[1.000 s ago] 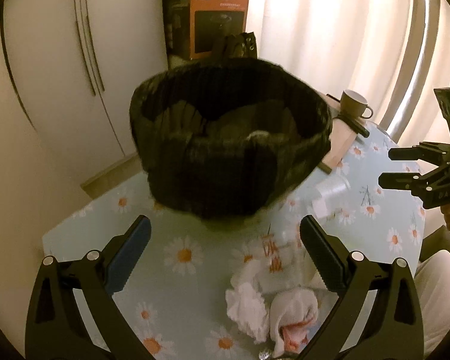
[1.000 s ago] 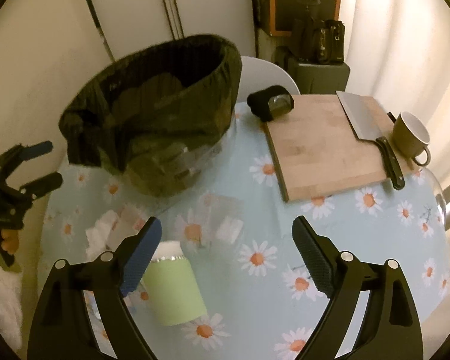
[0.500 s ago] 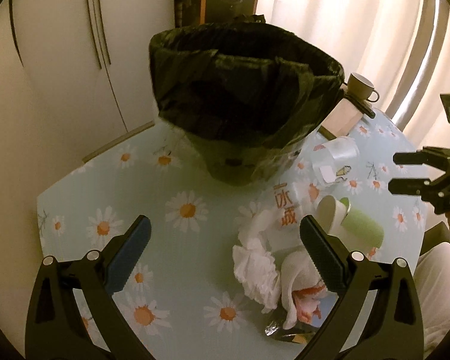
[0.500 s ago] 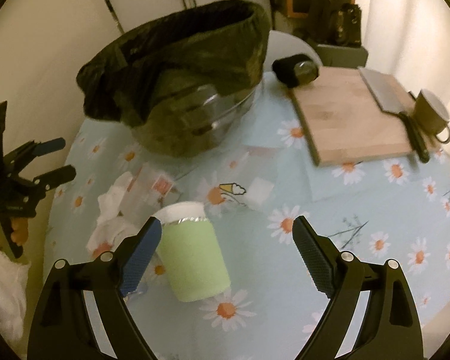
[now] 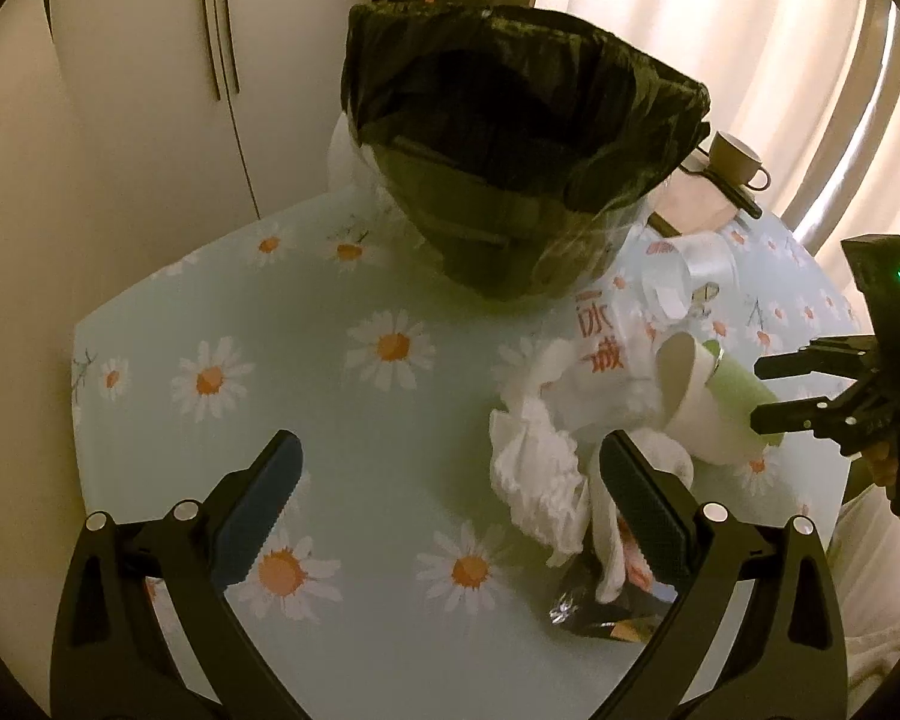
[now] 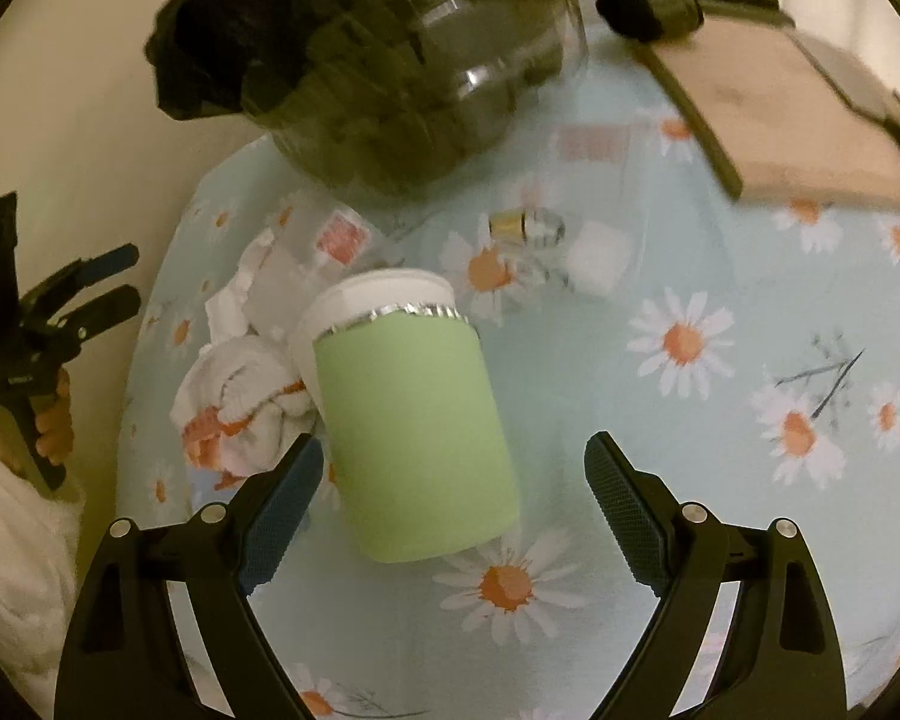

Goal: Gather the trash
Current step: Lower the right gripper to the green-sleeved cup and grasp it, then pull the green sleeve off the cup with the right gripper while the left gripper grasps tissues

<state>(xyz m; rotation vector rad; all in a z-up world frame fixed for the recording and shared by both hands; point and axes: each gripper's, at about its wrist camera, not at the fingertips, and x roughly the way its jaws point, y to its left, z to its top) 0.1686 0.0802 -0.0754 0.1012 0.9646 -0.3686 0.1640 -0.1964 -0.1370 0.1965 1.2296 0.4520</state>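
One cup (image 6: 414, 420): lying on table (image 5: 342, 480), between closing right gripper (image 6: 453, 504) fingers, untouched.
Tissues (image 5: 540, 480): two wads, 9 o'clock of cup.
Bin (image 5: 510, 138): one, 12 o'clock.
Left gripper (image 5: 450, 504): spread, empty.

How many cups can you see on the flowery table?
2. A paper cup with a green sleeve lies on its side beside the crumpled tissues. A mug stands at the far edge, past the bin. Others may be hidden.

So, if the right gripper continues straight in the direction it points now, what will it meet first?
Most likely the green-sleeved paper cup lying on the table. It sits between the closing, still wide jaws of the right gripper, nearer the left pad; neither pad seems to touch it yet, though depth is unclear.
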